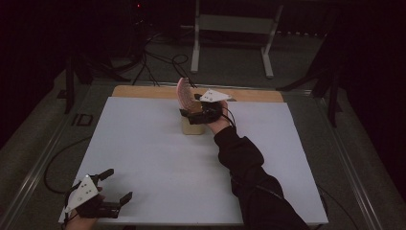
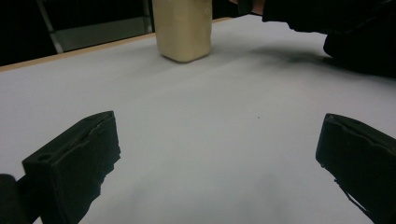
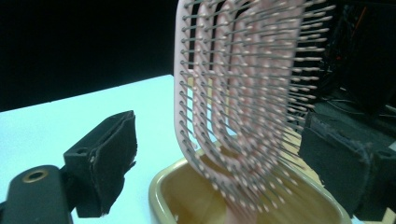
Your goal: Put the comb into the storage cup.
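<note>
A pink hairbrush [image 1: 183,93] with wire bristles stands tilted in a beige cup [image 1: 191,127] near the far middle of the white table top [image 1: 158,158]. My right gripper [image 1: 190,105] sits at the cup's top with its jaws on either side of the brush. In the right gripper view the hairbrush [image 3: 238,93] rises from the cup [image 3: 187,196] between the jaws of the open right gripper [image 3: 219,140], whose pads stand clear of it. My left gripper [image 1: 118,185] rests open at the near left corner. In the left gripper view this left gripper [image 2: 219,140] holds nothing and faces the distant cup [image 2: 183,30].
The person's dark sleeve [image 1: 249,172] stretches from the near edge toward the cup. A wooden strip [image 1: 249,95] runs along the table's far edge. Behind it stand a metal frame [image 1: 230,24] and loose cables [image 1: 158,62] on the floor.
</note>
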{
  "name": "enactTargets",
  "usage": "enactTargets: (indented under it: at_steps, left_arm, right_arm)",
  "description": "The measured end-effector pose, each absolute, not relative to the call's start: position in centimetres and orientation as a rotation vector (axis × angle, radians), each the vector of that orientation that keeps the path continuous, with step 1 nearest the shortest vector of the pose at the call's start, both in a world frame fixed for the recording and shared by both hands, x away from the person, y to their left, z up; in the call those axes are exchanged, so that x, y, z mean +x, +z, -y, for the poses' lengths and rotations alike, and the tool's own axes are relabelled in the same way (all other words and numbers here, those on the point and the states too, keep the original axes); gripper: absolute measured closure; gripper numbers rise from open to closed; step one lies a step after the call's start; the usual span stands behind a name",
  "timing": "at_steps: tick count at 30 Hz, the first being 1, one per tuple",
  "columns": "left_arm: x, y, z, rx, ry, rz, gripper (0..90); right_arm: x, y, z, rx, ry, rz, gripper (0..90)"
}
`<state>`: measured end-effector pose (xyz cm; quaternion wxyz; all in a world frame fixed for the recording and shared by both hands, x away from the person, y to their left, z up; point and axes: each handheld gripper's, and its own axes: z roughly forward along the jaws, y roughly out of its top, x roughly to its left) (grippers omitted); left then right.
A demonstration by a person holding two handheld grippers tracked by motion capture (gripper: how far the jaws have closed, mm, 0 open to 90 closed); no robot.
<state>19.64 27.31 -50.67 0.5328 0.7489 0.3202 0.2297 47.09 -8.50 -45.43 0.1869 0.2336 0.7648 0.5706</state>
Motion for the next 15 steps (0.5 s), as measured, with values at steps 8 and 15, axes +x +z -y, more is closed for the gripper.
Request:
enactTargets:
  at_steps: [8,15]
  left_arm:
    - [19.7,-50.7,-27.3,1.786,0.545,-0.766,0.0]
    - [19.9,-50.7,-27.1,1.789,0.541,-0.769,0.0]
  right_arm:
    - [47.1,-45.1,9.1,0.669,1.581,-2.172,10.9]
    - [47.1,-44.4,9.7,0.673,1.566,-2.191,10.9]
